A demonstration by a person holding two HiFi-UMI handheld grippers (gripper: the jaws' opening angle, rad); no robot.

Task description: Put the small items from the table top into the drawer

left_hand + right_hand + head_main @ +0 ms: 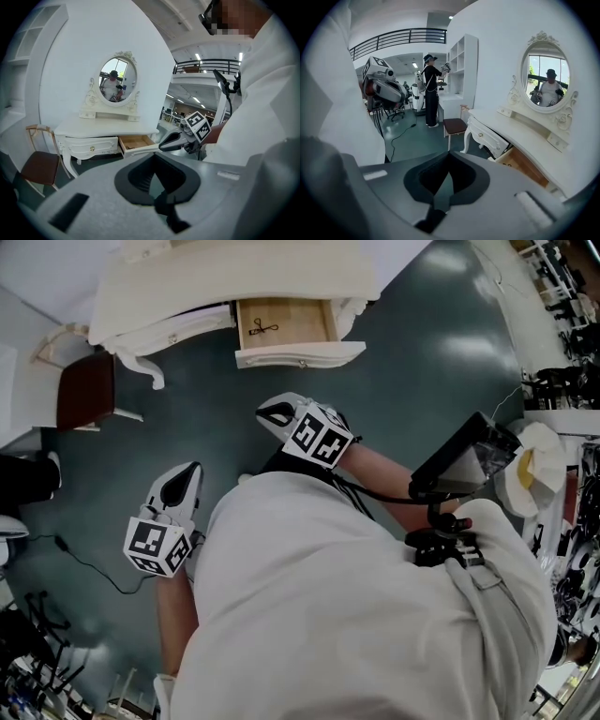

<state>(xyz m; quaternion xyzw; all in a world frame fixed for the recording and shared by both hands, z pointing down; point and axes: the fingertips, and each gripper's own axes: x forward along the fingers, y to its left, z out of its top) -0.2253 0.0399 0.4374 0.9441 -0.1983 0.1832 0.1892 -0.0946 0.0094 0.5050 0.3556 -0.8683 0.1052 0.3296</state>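
Teal floor separates you from the table at upper frame, its drawer open with one dark item inside, top apparently bare. Both claws closed and empty; your right gripper sits nearer the drawer than left gripper.

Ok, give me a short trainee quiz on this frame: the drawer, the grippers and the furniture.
1. True or false: the drawer of the dressing table is pulled open.
2. The right gripper is: A) shut on a comb, B) shut with nothing in it, C) spread wide open.
3. Fill in: in the head view, the chair with the dark seat stands to the ___ of the dressing table.
Key: 1 true; 2 B; 3 left.
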